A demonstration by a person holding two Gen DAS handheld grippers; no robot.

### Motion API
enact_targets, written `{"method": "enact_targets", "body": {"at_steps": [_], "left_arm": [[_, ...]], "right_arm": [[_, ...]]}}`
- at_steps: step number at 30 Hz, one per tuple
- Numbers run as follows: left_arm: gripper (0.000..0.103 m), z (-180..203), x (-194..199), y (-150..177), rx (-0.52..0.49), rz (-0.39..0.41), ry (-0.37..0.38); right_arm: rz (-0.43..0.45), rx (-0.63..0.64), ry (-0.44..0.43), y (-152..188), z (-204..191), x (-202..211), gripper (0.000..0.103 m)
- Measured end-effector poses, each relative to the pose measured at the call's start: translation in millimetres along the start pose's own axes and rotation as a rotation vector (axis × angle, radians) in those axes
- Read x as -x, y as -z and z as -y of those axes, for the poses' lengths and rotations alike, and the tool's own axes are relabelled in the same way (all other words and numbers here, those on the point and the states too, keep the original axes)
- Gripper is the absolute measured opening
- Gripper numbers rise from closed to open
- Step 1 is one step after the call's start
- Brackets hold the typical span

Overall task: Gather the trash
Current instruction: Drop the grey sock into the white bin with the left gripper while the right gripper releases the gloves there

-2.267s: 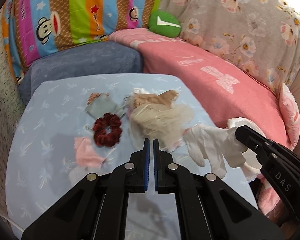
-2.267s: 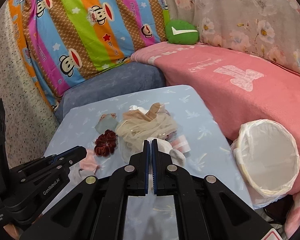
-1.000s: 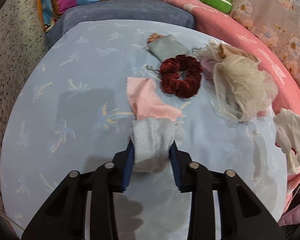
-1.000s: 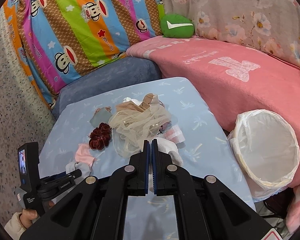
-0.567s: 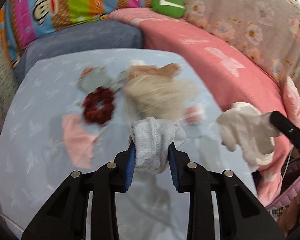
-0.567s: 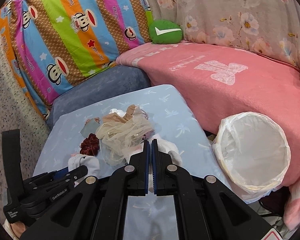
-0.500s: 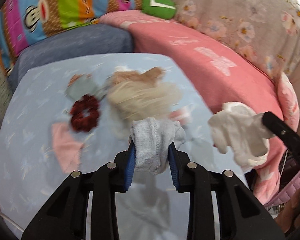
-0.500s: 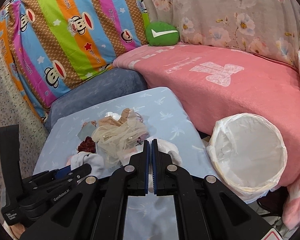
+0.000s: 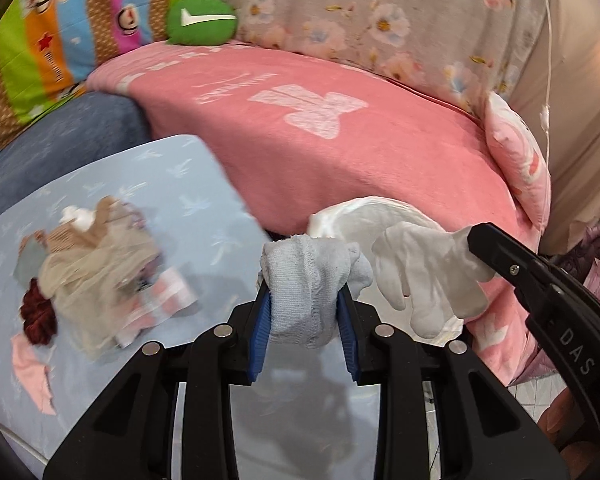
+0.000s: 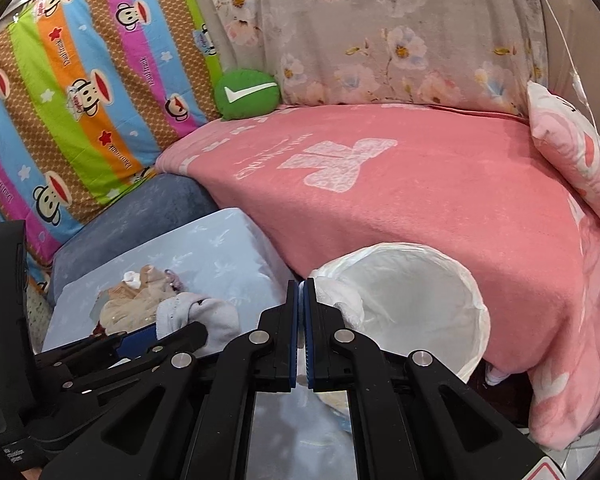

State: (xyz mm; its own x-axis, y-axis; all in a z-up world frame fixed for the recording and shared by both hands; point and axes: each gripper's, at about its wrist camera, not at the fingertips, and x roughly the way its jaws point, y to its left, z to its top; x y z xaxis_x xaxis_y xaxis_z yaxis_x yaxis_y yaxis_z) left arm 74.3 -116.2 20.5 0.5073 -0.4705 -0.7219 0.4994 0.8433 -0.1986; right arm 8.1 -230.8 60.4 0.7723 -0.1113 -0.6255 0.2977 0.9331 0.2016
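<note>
My left gripper (image 9: pixel 304 294) is shut on a bunched grey sock (image 9: pixel 308 280), held above the right edge of the light blue table (image 9: pixel 188 184). My right gripper (image 10: pixel 301 282) is shut on a white glove (image 10: pixel 336 300). In the left wrist view the glove (image 9: pixel 428 276) hangs from the right gripper (image 9: pixel 476 238), close to the right of the sock. A bin lined with a white bag (image 10: pixel 416 300) stands open just beyond both grippers, against the pink sofa. In the right wrist view the left gripper (image 10: pixel 160 332) and the sock (image 10: pixel 204 314) sit at lower left.
On the table lie a beige mesh bundle (image 9: pixel 96 272), a dark red scrunchie (image 9: pixel 36 316), a pink cloth (image 9: pixel 28 364) and a pink-and-white wrapper (image 9: pixel 168 292). A pink blanket (image 10: pixel 420 200) covers the sofa. A green cushion (image 10: pixel 248 94) rests at the back.
Both grippers have swung right, from over the table toward the bin. The sock has come up off the table in the left gripper. The pile has slid left in both views.
</note>
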Motion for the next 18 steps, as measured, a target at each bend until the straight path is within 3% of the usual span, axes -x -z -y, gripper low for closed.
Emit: {"method": "enact_targets", "body": {"at_steps": [8,11,13,18], "left_arm": [[0.035,44.1,-22.2,-10.9,-0.080,-0.027,0.045],[0.049,51.6,-26.7,-13.3,-0.091,-0.026,0.034],[0.063,54.1,-28.0,-15.1,-0.093,-0.013,0.021],[0.068,54.6,-28.2,-16.1,-0.085,-0.008,0.002]], "right_arm": [[0.007,-0.036,0.054,-7.4,37.9,-8.7,0.003],[0.019,-0.057,0.069,-9.5,47.0,-8.4,0.007],[0.020,-0.066,0.075,-10.2,51.6,-8.3,0.012],[0.030,-0.062,0.093,-7.9,51.8,-2.4,0.023]]}}
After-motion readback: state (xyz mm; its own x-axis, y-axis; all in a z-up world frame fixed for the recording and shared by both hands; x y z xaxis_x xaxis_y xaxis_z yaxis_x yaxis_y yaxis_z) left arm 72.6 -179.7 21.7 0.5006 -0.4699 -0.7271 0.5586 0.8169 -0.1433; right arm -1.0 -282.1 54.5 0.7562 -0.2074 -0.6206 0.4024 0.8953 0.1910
